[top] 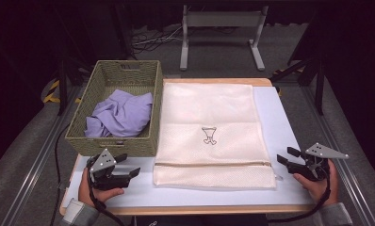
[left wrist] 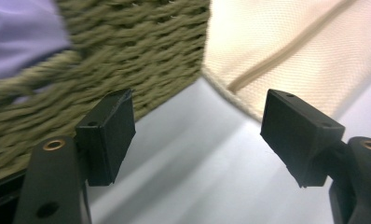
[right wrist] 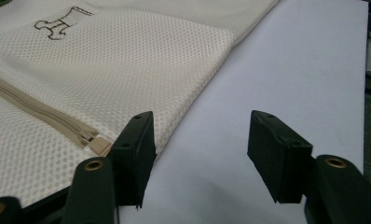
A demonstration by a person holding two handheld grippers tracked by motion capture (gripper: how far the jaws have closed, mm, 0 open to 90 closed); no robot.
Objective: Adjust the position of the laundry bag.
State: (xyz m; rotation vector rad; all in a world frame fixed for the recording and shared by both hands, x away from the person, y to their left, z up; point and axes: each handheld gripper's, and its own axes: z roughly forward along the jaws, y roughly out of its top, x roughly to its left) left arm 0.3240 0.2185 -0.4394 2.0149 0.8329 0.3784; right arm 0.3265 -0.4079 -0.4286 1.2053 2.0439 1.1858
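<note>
A cream mesh laundry bag (top: 209, 132) lies flat on the white table, its zipper (top: 214, 164) running along the near edge and a small printed figure (top: 209, 135) at its middle. A lilac cloth (top: 122, 114) sits bunched in the woven olive basket (top: 79, 127) at the left. My left gripper (top: 129, 165) hovers open just in front of the basket's near right corner, nothing between its jaws. My right gripper (top: 285, 156) stands open at the bag's near right corner. The zipper pull (right wrist: 88, 136) lies just left of its left pad.
The white tabletop (top: 275, 117) has a bare strip to the right of the bag and along the front. A metal stand (top: 221, 28) is on the floor beyond the table. Rails run along both sides.
</note>
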